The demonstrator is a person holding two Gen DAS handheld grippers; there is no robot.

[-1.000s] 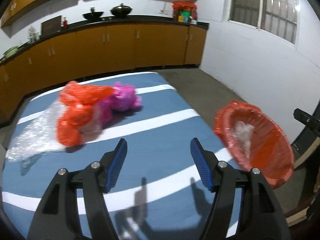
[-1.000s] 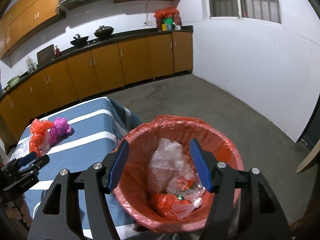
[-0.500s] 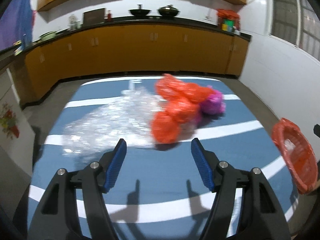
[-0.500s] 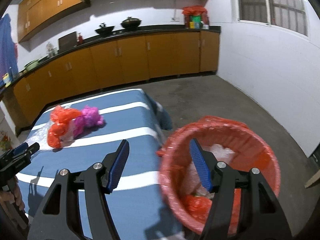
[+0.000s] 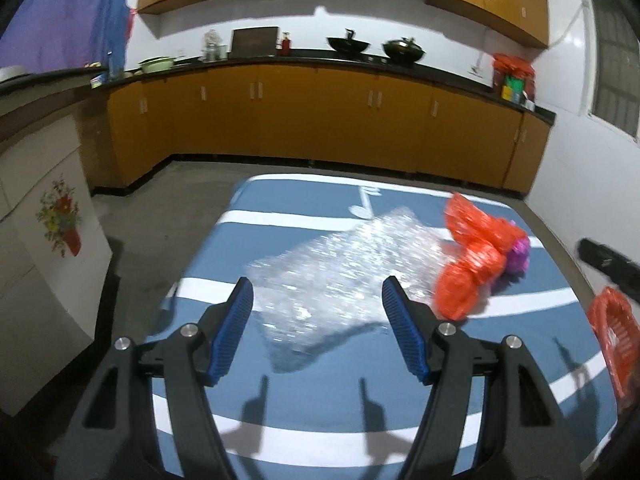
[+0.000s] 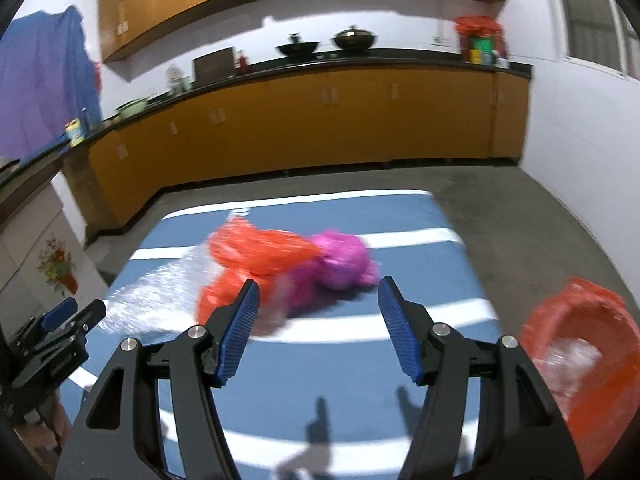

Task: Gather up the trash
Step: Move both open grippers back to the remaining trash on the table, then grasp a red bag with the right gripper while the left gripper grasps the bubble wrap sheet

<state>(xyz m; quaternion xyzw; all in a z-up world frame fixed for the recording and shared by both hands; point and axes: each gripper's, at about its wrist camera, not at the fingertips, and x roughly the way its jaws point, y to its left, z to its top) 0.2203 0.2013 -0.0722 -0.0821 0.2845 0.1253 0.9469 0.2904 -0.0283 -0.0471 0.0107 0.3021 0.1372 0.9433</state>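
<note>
Two empty, open claws over blue striped table [image 5: 320, 404]: left gripper [image 5: 316, 304] facing clear crinkled plastic sheet [image 5: 344, 272], right gripper [image 6: 318, 304] nearer orange-and-pink plastic bag bundle [image 6: 288, 264], red-lined bin [image 6: 580, 352] rightward.

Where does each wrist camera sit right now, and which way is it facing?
Left wrist: on the left tongs, open and empty, aimed down over the table at the bubble wrap.
Right wrist: on the right tongs, open and empty, facing the orange bag and pink bag; left tongs at its left edge.
Shared: table, bags, lined bin, cabinets.
</note>
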